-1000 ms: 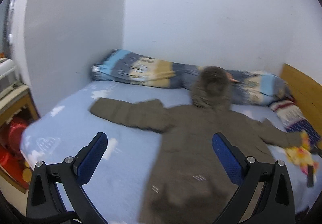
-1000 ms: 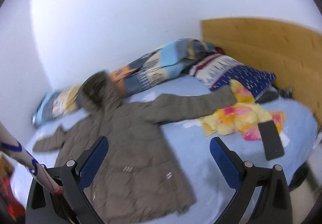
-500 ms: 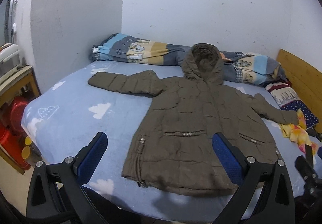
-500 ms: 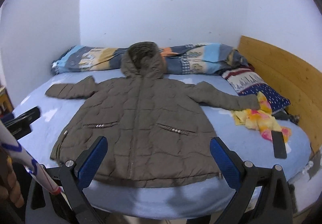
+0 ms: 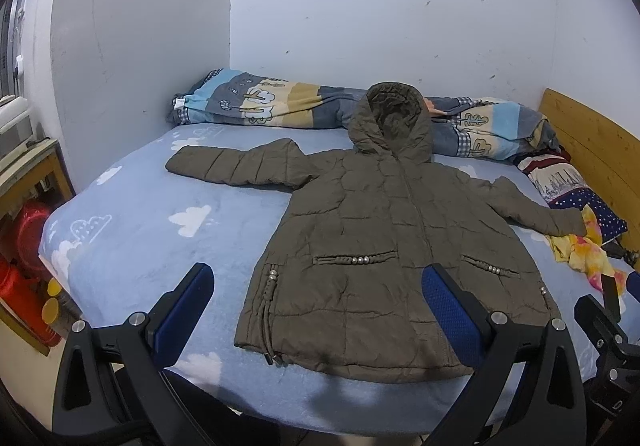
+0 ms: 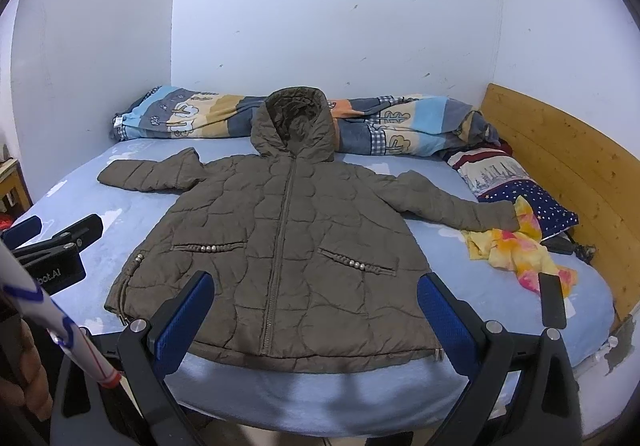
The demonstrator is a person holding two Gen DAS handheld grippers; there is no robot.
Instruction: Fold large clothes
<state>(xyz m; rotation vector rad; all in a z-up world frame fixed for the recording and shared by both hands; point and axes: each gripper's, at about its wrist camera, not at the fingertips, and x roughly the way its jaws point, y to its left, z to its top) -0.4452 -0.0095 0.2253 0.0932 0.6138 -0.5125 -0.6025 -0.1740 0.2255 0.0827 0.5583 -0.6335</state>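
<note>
An olive-brown quilted hooded jacket (image 5: pixel 384 238) (image 6: pixel 280 234) lies flat, front up and zipped, on the light blue bed (image 5: pixel 132 230) (image 6: pixel 460 282). Both sleeves are spread out sideways and the hood points at the far wall. My left gripper (image 5: pixel 318 286) hangs open above the jacket's left hem, holding nothing. My right gripper (image 6: pixel 316 294) is open too, over the middle of the hem, also with nothing in it. Each gripper shows at the edge of the other's view.
A rolled striped quilt (image 6: pixel 400 125) lies along the far wall. A patterned pillow (image 6: pixel 520 185), a yellow-pink cloth (image 6: pixel 516 246) and a dark phone (image 6: pixel 552 298) lie at the right by the wooden headboard (image 6: pixel 568 181). A wooden stand with red items (image 5: pixel 24 246) sits left of the bed.
Both views swung and settled: a second ago they were blurred and angled, now both grippers face the jacket squarely from the foot of the bed. Jacket unmoved.
</note>
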